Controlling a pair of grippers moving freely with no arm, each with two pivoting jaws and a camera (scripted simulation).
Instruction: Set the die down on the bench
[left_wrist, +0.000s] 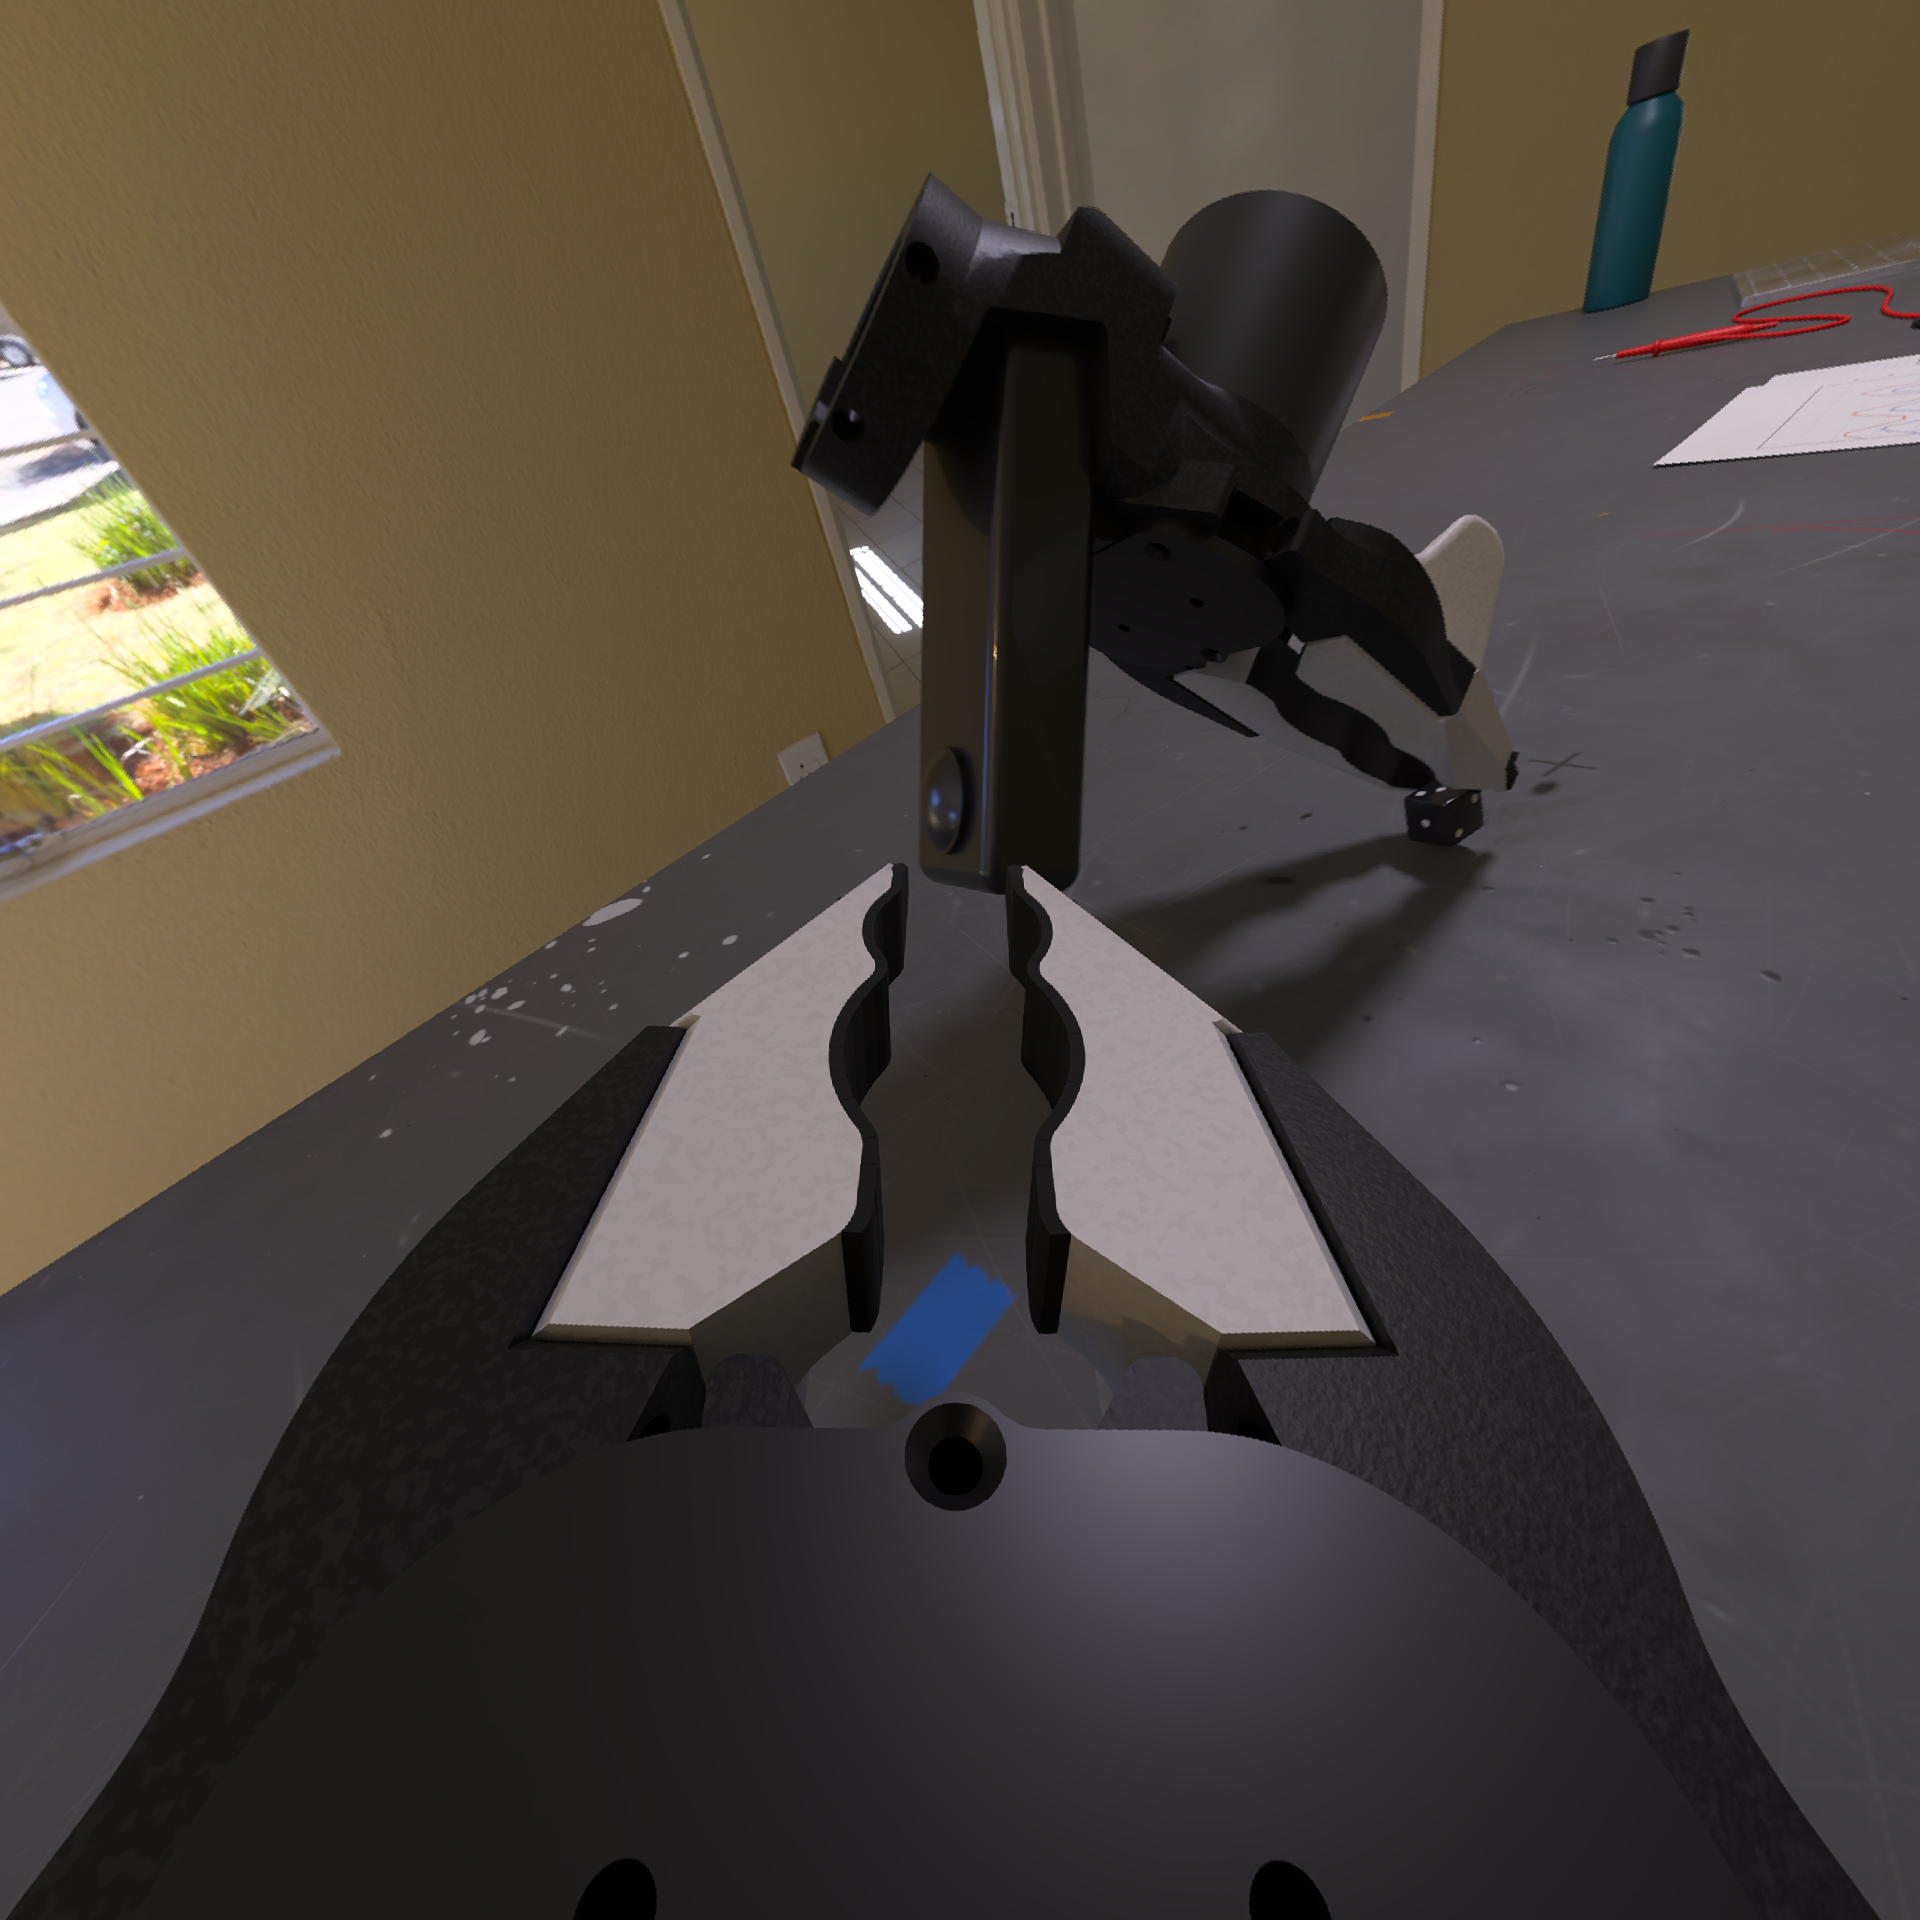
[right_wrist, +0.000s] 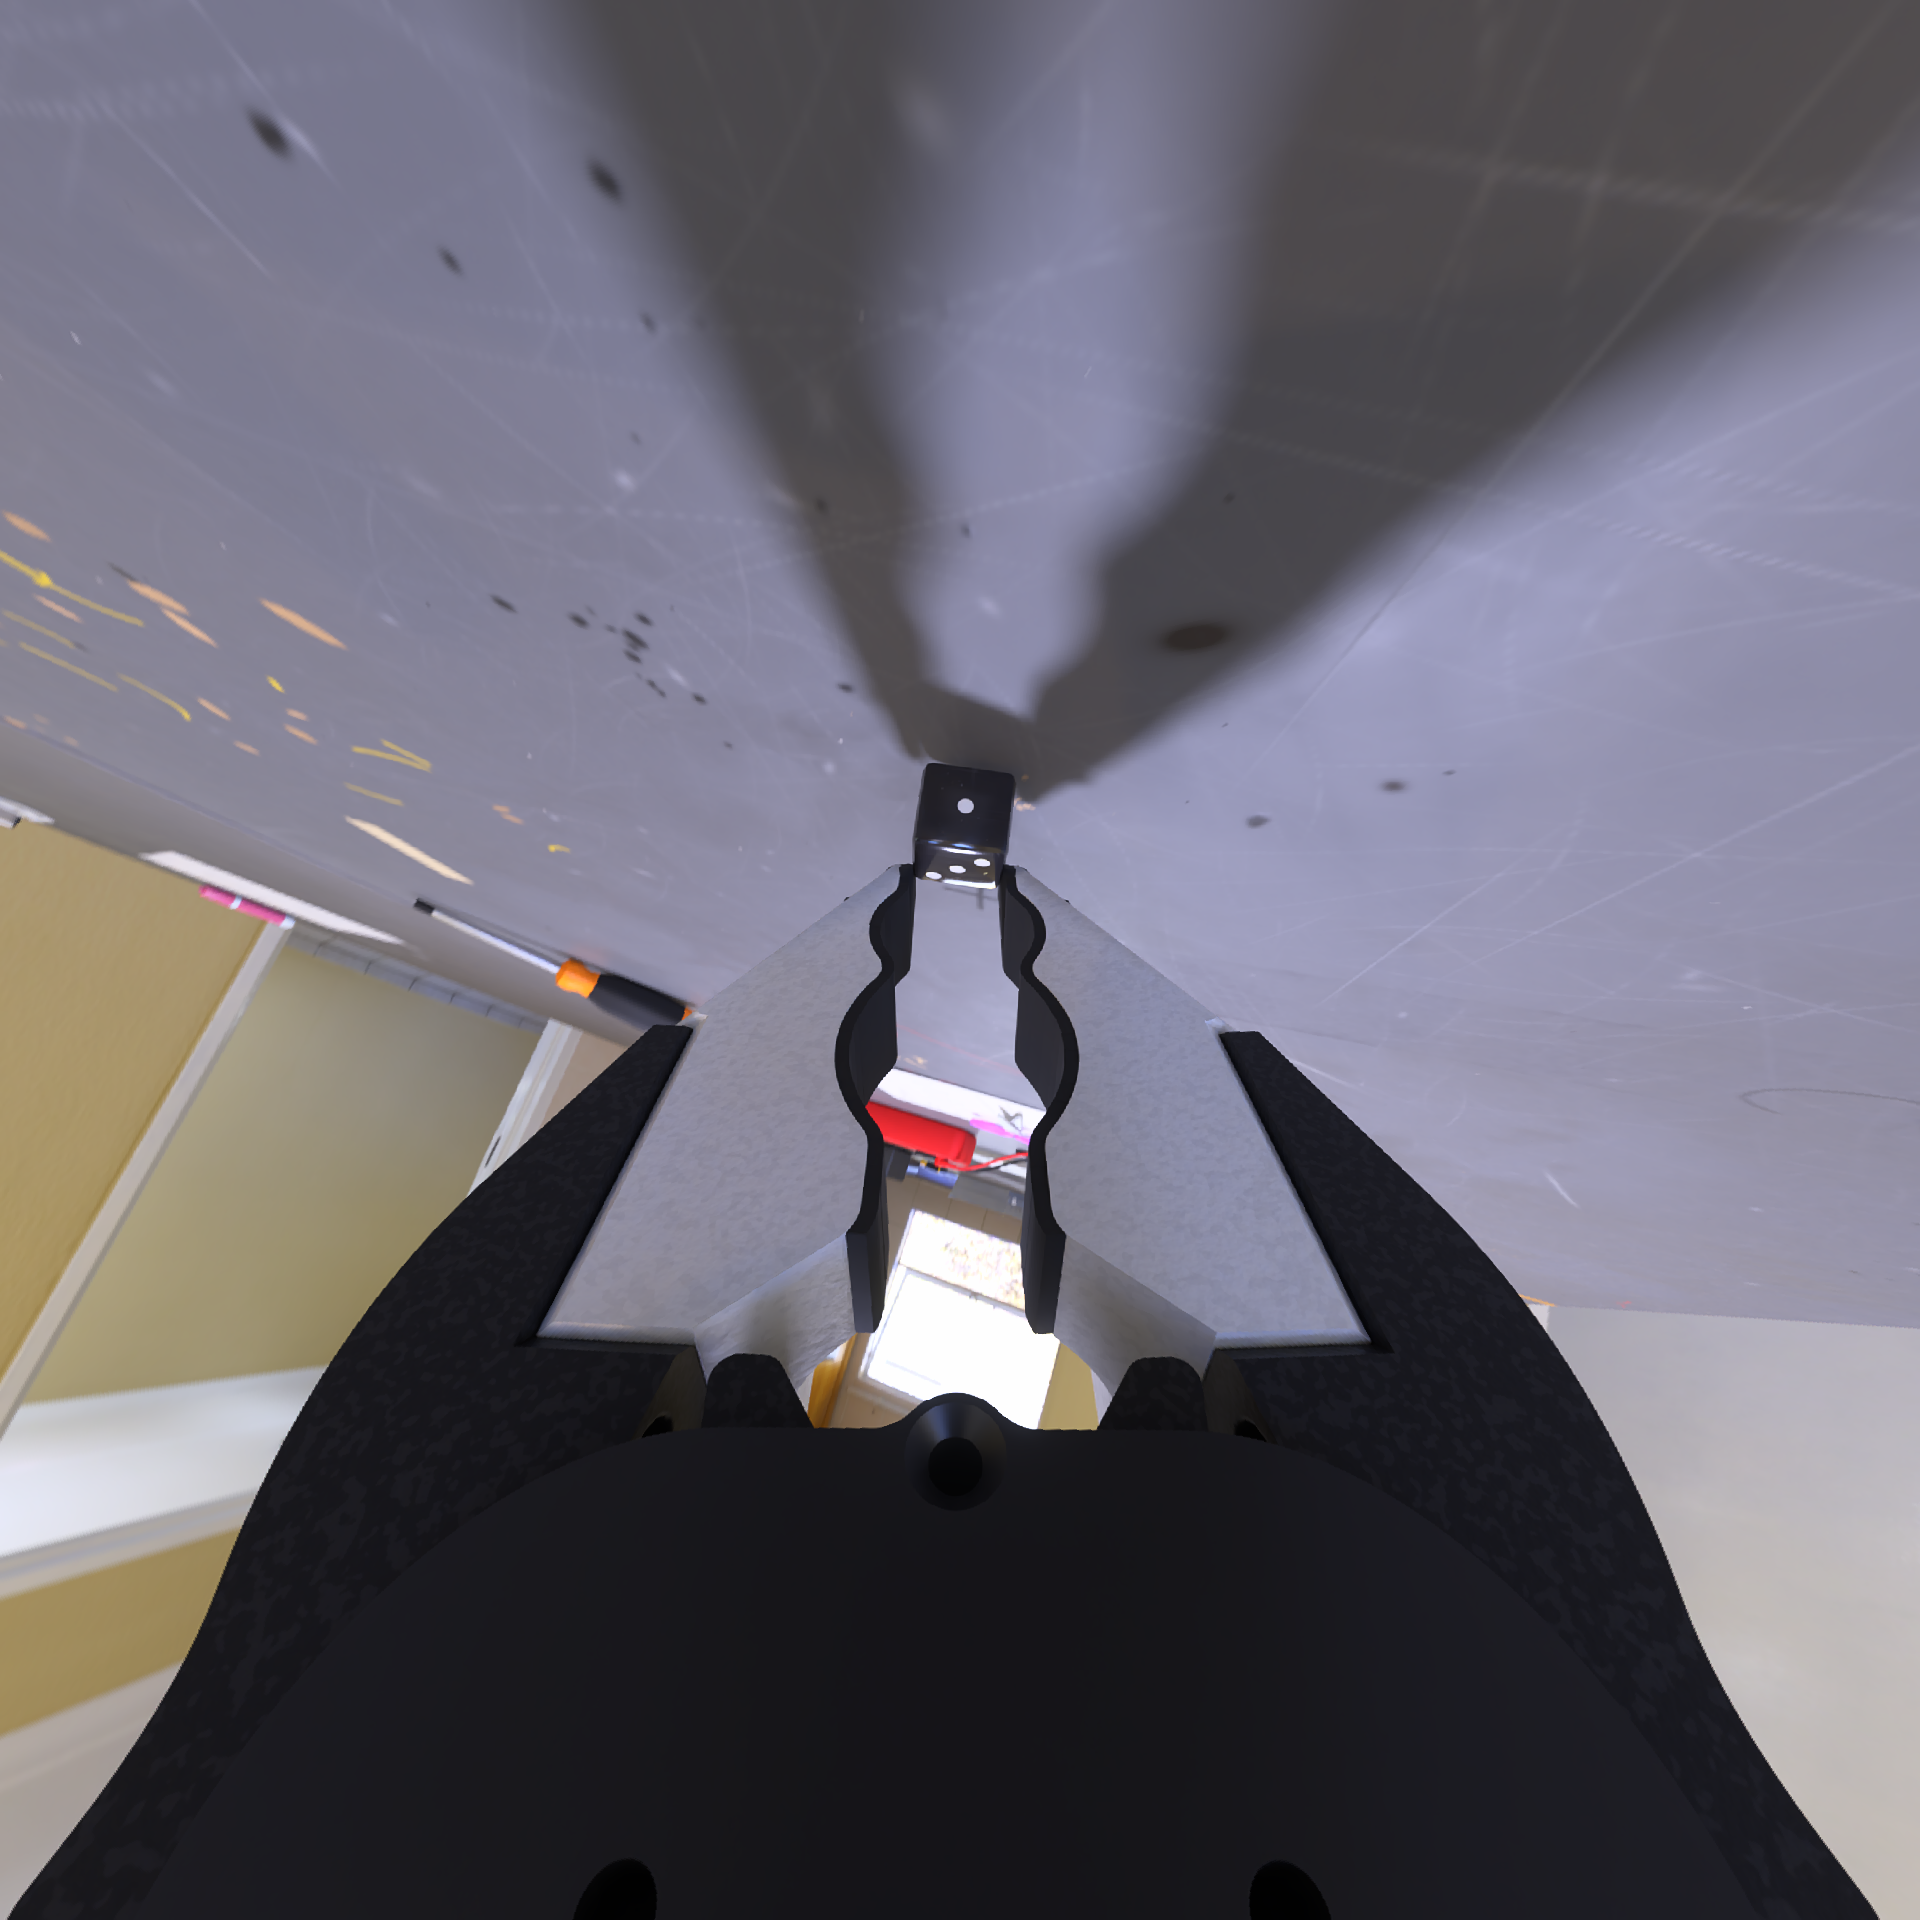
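Right claw (right_wrist: 956, 878) is tipped down at the bench (right_wrist: 1455, 520) with the die (right_wrist: 964, 805) right at its fingertips. It's a small black cube with white pips, and its near end sits in the gap between the two tips while the rest pokes out ahead of them. The jaws are only a narrow gap apart, about the width of the die. The pads look like they're touching its sides, but honestly I can't tell if they're actually squeezing it or just sitting alongside. The die's far end meets its own shadow on the grey top, and from the left wrist view its bottom looks like it's resting on the surface, just under the claw's tips.

Left claw (left_wrist: 954, 888) is hanging back a fair way behind the right one, low over the bench, jaws a little apart with nothing in them. Under it, back near the base of its fingers, there's a scrap of blue tape (left_wrist: 935, 1330) stuck on the top.

Other stuff: off to the right claw's left, an orange-and-black screwdriver (right_wrist: 623, 992). Way out ahead and right of the left claw, a teal bottle (left_wrist: 1631, 177), a red cable (left_wrist: 1818, 317) and a white sheet of paper (left_wrist: 1808, 416)
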